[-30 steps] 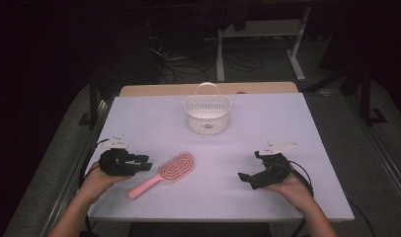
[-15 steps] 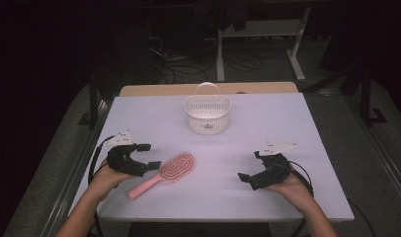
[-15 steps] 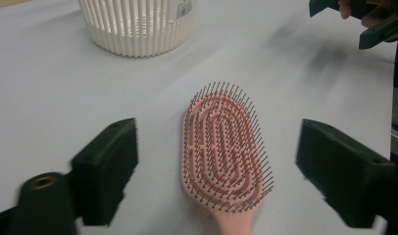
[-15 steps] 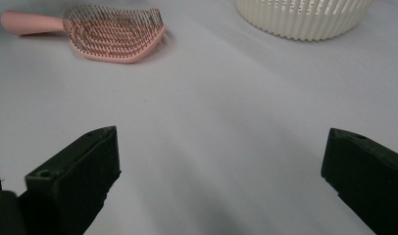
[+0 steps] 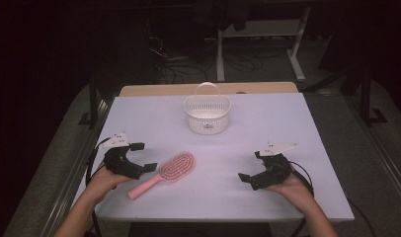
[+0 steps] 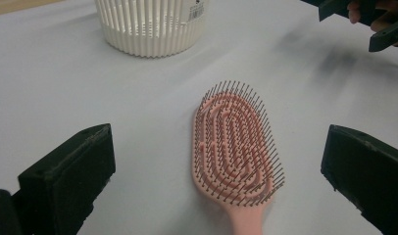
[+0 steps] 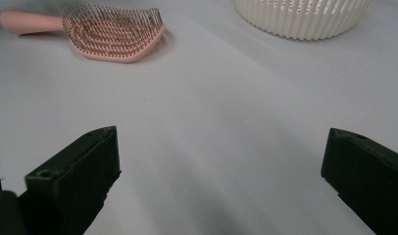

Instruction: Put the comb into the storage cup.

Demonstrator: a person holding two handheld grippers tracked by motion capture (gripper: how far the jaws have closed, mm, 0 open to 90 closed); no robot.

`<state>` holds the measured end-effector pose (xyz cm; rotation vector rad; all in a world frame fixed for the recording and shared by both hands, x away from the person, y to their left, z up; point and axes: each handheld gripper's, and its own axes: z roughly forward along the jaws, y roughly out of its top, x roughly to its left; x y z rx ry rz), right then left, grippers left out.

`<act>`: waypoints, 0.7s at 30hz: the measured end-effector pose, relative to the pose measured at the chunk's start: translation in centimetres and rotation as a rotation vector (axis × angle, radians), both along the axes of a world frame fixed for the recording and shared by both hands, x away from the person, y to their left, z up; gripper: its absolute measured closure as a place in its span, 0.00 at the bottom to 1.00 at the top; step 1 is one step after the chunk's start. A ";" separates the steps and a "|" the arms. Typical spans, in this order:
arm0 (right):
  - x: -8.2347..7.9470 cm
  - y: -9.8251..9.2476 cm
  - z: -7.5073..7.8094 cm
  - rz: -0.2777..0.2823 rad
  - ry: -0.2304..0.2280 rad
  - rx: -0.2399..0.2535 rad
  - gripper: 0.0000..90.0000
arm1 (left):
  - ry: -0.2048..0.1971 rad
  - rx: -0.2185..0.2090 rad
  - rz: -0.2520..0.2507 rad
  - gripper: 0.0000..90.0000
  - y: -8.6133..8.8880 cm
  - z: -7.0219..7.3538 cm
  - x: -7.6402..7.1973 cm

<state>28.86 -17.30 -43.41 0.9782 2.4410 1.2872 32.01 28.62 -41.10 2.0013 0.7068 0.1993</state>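
Hairbrush (image 5: 165, 173), pink plastic, lying flat on the pale bench (image 5: 287, 118) in the lower left of the high view, handle angled down-left, oval bristled head up-right. Left gripper (image 5: 141, 157) sits just beside it at the left edge, jaws spread wide, having just been opening, and nothing between them yet. Right gripper (image 5: 252, 166) rests well apart at lower right, jaws apart and empty. White slatted basket (image 5: 207, 112) with its hoop handle stands near the top centre, well beyond the brush. Left hand is clearly the nearer one; I'd call this the set-up for a grab.

Over to the left gripper view: the hairbrush (image 6: 235, 144) runs up the middle of the frame, handle toward the bottom edge, head pointing away, so its long axis lies along the line of reach, square between the two black blocky jaws at either lower corner. Fine dark bristles, open looping ribs. Ribbed basket (image 6: 150, 24) wall at the top.

Right gripper view now: hairbrush (image 7: 109, 32) sits far off at upper left, handle to the left, ribbed basket (image 7: 305, 17) at upper right, smooth bare bench between wide-open empty jaws
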 end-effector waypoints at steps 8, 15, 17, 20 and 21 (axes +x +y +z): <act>0.0 0.0 0.0 -0.003 0.001 0.001 0.01 | -0.004 0.000 -0.006 0.00 0.0 0.2 -0.1; 0.0 -0.1 0.0 -0.006 0.000 0.002 0.01 | -0.014 -0.005 -0.007 0.00 0.0 0.5 -0.1; 0.0 -0.1 0.0 -0.006 0.000 0.003 0.01 | -0.019 -0.006 -0.006 0.00 0.0 0.7 -0.2; 0.0 -0.1 0.0 -0.006 -0.001 0.002 0.01 | -0.019 -0.011 -0.012 0.00 -0.1 0.9 -0.2; 0.0 -0.1 0.0 -0.005 -0.001 0.003 0.01 | -0.021 -0.014 -0.015 0.00 -0.1 1.0 -0.2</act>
